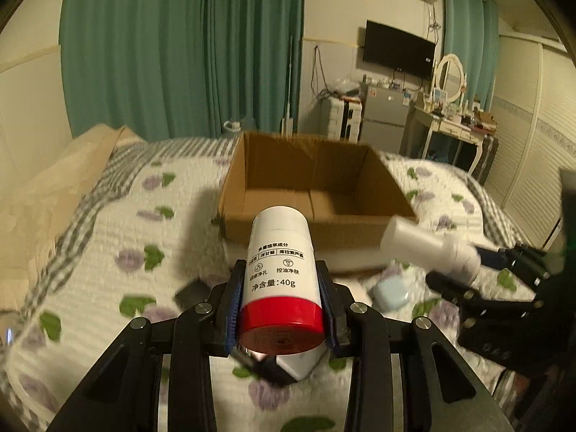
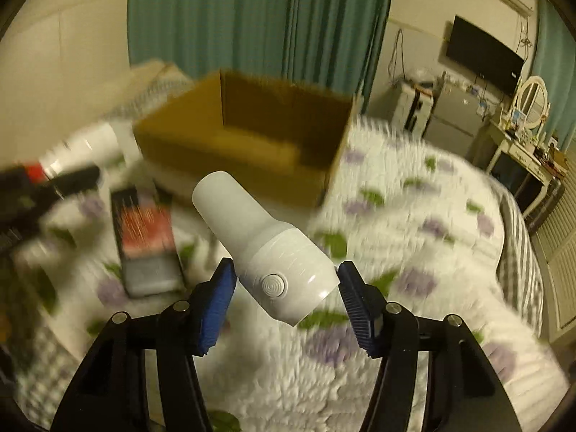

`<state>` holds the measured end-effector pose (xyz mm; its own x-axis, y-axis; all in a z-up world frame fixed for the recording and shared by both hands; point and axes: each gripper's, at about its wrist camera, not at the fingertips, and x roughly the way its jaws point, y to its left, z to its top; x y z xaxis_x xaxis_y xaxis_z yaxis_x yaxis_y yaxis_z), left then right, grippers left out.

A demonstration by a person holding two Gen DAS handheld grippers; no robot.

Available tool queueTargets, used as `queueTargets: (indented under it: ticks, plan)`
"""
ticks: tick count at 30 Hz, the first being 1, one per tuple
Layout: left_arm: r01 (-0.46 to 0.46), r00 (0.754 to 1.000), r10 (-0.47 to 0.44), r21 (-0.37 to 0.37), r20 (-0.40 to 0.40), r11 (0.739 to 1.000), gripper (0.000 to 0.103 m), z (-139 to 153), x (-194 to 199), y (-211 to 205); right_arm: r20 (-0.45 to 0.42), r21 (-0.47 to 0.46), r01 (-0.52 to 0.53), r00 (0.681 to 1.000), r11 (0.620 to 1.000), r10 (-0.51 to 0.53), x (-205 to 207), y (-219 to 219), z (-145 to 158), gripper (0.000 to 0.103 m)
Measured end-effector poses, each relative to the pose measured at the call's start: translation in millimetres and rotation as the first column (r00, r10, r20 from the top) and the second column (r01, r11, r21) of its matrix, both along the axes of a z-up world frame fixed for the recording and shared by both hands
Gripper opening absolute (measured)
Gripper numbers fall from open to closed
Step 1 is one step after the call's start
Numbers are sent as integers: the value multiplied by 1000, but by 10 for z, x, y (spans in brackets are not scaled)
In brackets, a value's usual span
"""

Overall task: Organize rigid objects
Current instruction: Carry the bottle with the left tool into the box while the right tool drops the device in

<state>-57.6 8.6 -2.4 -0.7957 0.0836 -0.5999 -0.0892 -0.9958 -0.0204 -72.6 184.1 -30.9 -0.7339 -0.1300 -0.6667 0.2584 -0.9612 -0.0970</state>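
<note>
My left gripper [image 1: 282, 300] is shut on a white stick tube with a red cap [image 1: 279, 280], held above the bed and pointing at the open cardboard box [image 1: 313, 194]. My right gripper [image 2: 287, 289] is shut on a white handheld device with a round button [image 2: 264, 248], held above the quilt short of the box [image 2: 248, 144]. The device [image 1: 428, 248] and right gripper [image 1: 478, 277] also show at the right of the left wrist view. The tube [image 2: 86, 149] shows blurred at the left of the right wrist view.
On the floral quilt [image 1: 108, 244] lie a light blue case [image 1: 390, 293], a small dark object [image 1: 192, 293], a white object under the tube [image 1: 298, 363] and a flat black-and-red box [image 2: 147, 237]. A dressing table [image 1: 453, 126] and fridge [image 1: 385, 118] stand beyond the bed.
</note>
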Motion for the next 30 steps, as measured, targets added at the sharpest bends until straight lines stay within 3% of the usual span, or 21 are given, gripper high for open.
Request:
queueTargets:
  ticks: [5, 11, 17, 24, 27, 29, 30]
  plan:
    - [12, 998, -11, 18, -61, 1000, 36, 295, -268, 24, -104, -39, -9, 995, 999, 5, -265, -97, 521, 58]
    - [23, 997, -24, -17, -79, 1000, 36, 391, -754, 61, -143, -57, 0, 990, 998, -8, -735, -182, 697, 58]
    - [16, 999, -18, -46, -30, 999, 36, 180, -1310, 73, -91, -88, 38, 995, 995, -46, -1361, -220, 528, 58]
    - [33, 999, -31, -106, 27, 994, 36, -203, -1590, 139, -11, -115, 67, 998, 991, -68, -1734, -145, 129, 58]
    - [43, 999, -42, -145, 16, 988, 44, -265, -1602, 201, -10, -131, 69, 997, 989, -71, -1792, -90, 41, 58]
    - [34, 999, -37, -148, -17, 988, 63, -233, -1556, 207, -21, -146, 77, 996, 986, -81, -1784, -75, 58, 58]
    - [35, 999, -39, -139, -29, 990, 63, -213, -1537, 197, -24, -145, 79, 996, 986, -83, -1770, -42, 72, 59]
